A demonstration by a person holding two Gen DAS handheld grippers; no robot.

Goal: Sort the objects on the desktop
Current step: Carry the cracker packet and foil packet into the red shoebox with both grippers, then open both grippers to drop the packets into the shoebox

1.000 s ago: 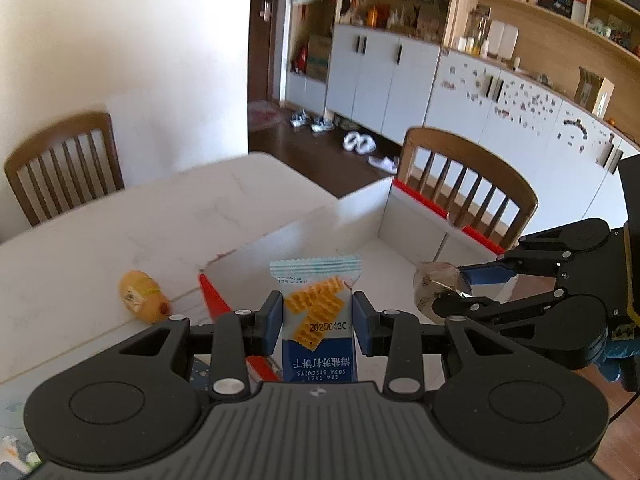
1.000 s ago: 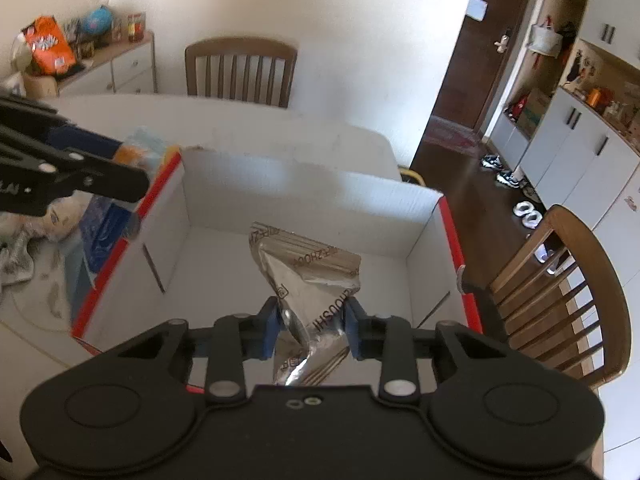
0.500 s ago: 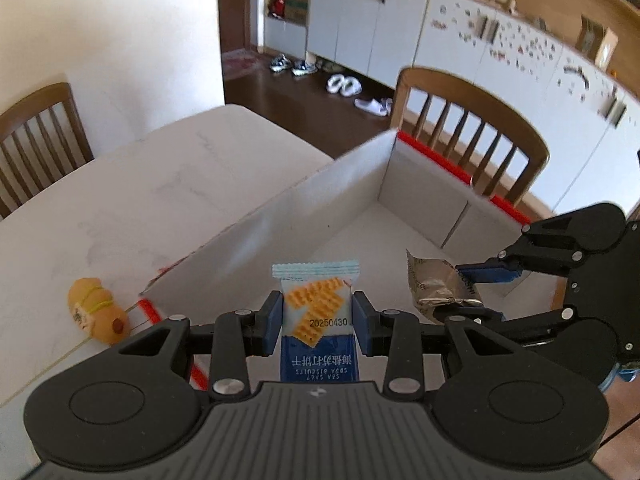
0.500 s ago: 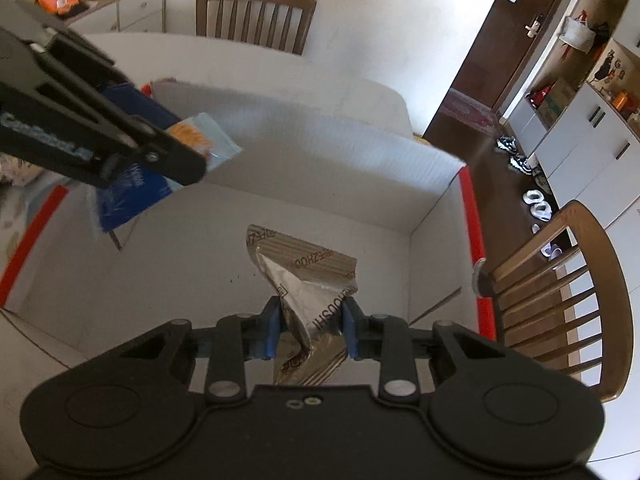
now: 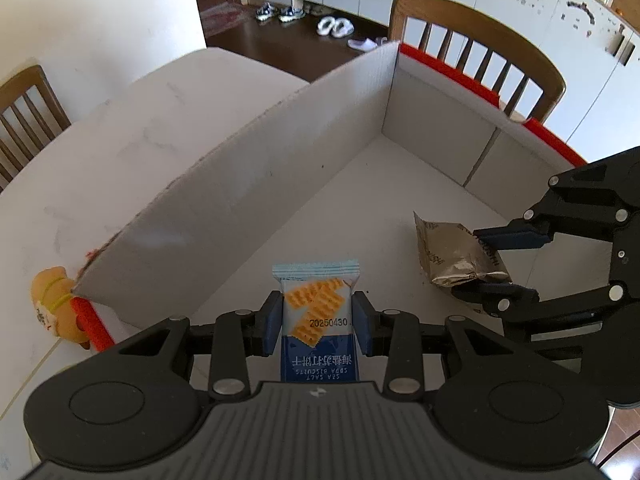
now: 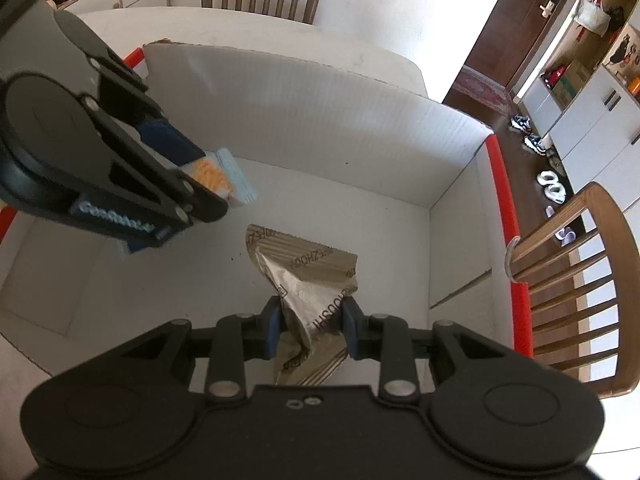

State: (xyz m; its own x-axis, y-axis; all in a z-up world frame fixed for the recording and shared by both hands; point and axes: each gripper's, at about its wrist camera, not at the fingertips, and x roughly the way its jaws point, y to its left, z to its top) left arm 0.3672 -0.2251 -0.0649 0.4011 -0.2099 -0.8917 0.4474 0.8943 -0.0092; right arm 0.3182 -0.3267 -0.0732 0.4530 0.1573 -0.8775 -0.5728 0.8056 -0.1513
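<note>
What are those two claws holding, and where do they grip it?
The left gripper pinches a blue biscuit packet across its middle. The right gripper pinches a crumpled foil packet at its narrow waist. Both hang over the box.

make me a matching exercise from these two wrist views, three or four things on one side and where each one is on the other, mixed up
Things:
1. blue soda biscuit packet
2. crumpled silver-brown foil packet
3. small yellow-brown toy figure
4. brown wooden chair

Places:
A. on the white table, outside the box corner
B. clamped in the right gripper
C. behind the box's red-edged far wall
D. clamped in the left gripper

Pairs: 1-D, 2-B, 3-A, 4-C
</note>
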